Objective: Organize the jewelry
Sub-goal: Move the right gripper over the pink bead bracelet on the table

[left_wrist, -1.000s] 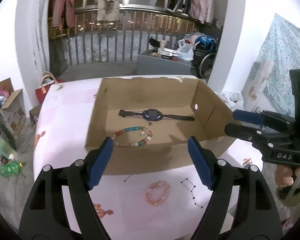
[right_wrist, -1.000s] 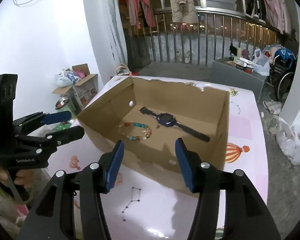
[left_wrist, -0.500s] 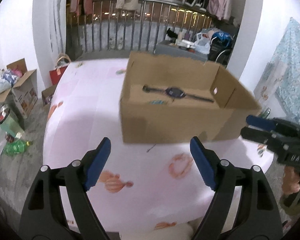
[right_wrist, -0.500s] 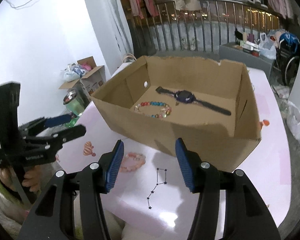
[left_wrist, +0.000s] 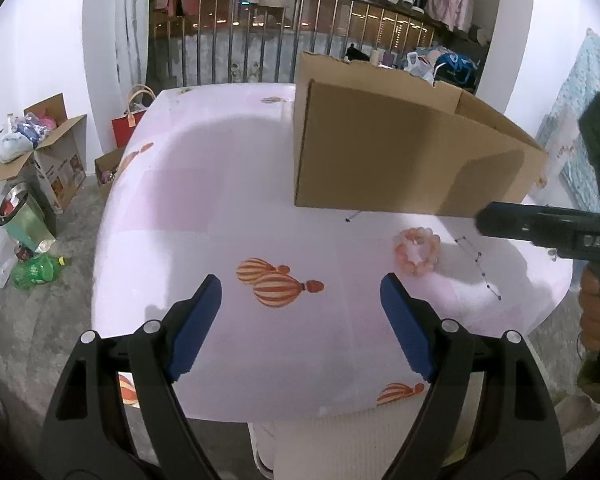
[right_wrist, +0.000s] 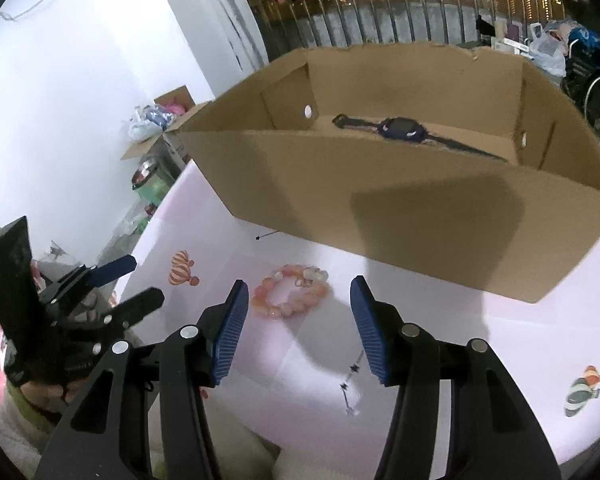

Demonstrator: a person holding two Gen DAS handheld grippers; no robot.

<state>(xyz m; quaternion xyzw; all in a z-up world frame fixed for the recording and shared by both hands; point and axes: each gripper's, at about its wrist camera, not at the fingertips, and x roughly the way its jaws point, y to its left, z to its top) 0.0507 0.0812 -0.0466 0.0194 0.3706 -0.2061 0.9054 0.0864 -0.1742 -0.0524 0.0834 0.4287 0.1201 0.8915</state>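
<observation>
A: Pink bead bracelet (right_wrist: 290, 296) first. It lies flat on our pink tablecloth (right_wrist: 500, 360), just ahead of the right gripper (right_wrist: 296, 330), whose jaws stand apart with nothing between them.

B: And the left gripper (left_wrist: 302, 320) gapes wider, empty too, over the printed balloon (left_wrist: 276, 286), with the bracelet off to its right. We judge the right one better placed.

A: How will it handle? We reckon it is light, a loop of smooth rounded beads, probably on elastic, so it may flex and roll instead of sitting stiff.

B: Then we should straddle one side of the ring, one pad inside the loop and one outside, and pinch across the beads. Squeezing the whole ring from outside could make it buckle or squirt away.

A: Agreed; the cloth is soft, so the pads can press down a little.

B: Beyond it stands the cardboard box (right_wrist: 420, 216), open-topped, with a dark watch (right_wrist: 400, 130) lying on its floor. That looks like the bracelet's destination.
</observation>
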